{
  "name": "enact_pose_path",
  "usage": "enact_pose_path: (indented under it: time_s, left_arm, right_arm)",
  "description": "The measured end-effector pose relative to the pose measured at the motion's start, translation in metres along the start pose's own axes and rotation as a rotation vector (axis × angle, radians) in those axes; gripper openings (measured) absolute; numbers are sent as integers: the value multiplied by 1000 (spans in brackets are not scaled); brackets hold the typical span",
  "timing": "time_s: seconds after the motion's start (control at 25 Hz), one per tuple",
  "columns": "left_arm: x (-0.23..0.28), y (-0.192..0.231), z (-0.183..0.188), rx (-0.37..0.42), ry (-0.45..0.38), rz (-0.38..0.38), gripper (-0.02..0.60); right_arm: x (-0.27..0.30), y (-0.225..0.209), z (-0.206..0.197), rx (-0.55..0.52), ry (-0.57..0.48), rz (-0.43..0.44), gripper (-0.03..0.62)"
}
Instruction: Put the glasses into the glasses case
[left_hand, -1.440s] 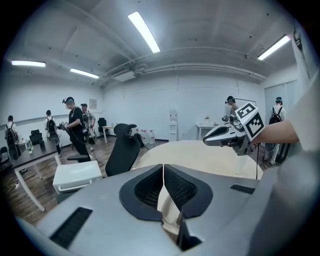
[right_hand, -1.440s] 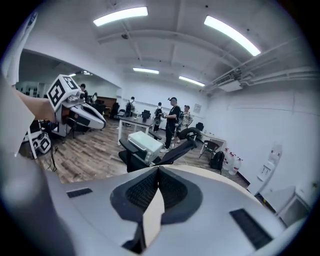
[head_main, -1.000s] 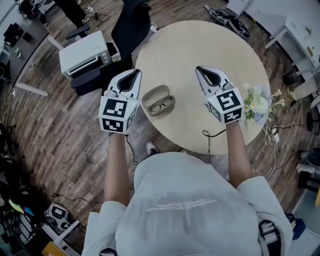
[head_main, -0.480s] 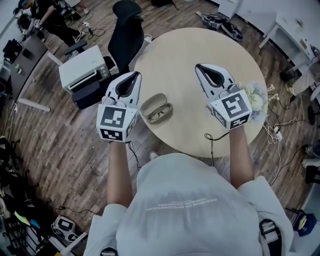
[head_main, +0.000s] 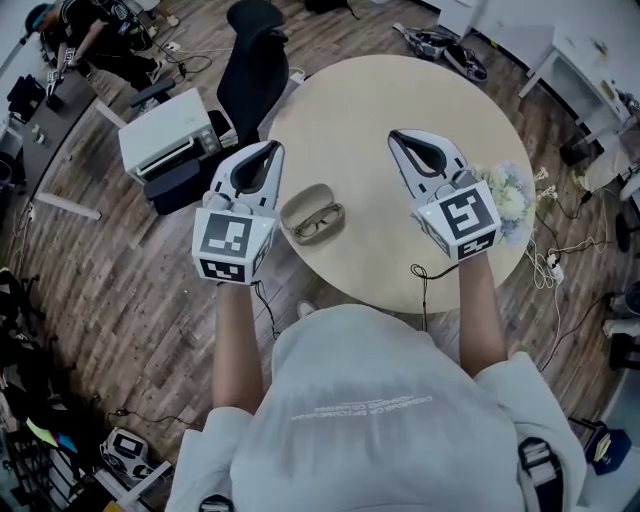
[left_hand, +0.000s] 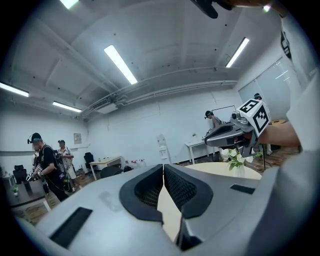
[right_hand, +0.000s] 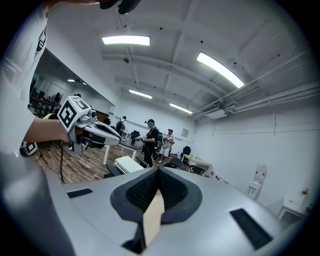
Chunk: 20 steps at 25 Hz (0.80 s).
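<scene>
Nearest the person, the left gripper (head_main: 268, 149) and the right gripper (head_main: 398, 137) hover over the table, each with its dark-padded jaws pressed together on nothing. Between them the dark-framed glasses (head_main: 320, 212) appear to lie inside the open beige oval clamshell case (head_main: 303, 194), close to the near rim of the round pale wooden table (head_main: 400, 90). If the lid is to be shut, a one-sided push could skid the light case off that rim or pinch a temple, and farther right a wide swing could knock the small white flower bouquet (head_main: 512, 202).
</scene>
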<state>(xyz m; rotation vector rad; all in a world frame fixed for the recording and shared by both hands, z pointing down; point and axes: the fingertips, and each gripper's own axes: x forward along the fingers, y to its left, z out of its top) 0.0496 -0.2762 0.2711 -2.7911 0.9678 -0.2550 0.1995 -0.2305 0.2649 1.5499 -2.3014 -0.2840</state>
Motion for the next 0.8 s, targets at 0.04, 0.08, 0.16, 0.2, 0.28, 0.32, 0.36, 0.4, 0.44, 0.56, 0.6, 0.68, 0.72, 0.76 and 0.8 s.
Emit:
enact_pose_path:
  time_s: [0.04,0.08,0.16,0.2,0.28,0.32,0.36,0.4,0.44,0.56,0.6,0.68,0.72,0.76,0.8]
  left_arm:
    - [-1,0,-2,1,5,2,18]
    - [-2,-1,-3,1,11,3,18]
    - [-3,-2,-7,-1,25,3,18]
    - [-3,-3,-9,-2,31,4,18]
    - [-3,-3,-12,-4,41,7,18]
    - [-3,-2,-14,-5,44,8,18]
    - [-4,-2,-15,-7,48,9,18]
    - [-4,-2,-16,-9,51,9,18]
    - [-5,-2,-18,-11,54,9,18]
    - [-5,-1,-21,-15,62,8,18]
    - [-5,0,-21,-16,64,8,18]
    - [-4,0,-22,-18,68,6,18]
    - [-3,0,-22,-20,71,6,18]
    - [-2,0,-23,-21,73,6,18]
    - [-2,-1,-23,-22,75,5,18]
  right_arm:
    - [0,1,0,-1,0,2,0]
    - [0,1,-1,-1,1,4,0]
    - [1,2,-3,0,4,9,0]
    - [1,3,-4,0,6,11,0]
    - [3,4,-7,3,10,19,0]
    - [4,5,-8,4,13,23,0]
    - [4,5,-9,4,15,25,0]
    - [5,6,-10,3,18,28,0]
    - [6,7,-11,2,20,30,0]
    - [8,9,-13,1,27,34,0]
    - [9,9,-13,1,29,35,0]
    - [10,8,-14,-1,32,38,0]
    - [11,8,-14,-1,33,41,0]
    - [11,8,-14,-2,34,43,0]
    - [11,8,-15,-2,35,47,0]
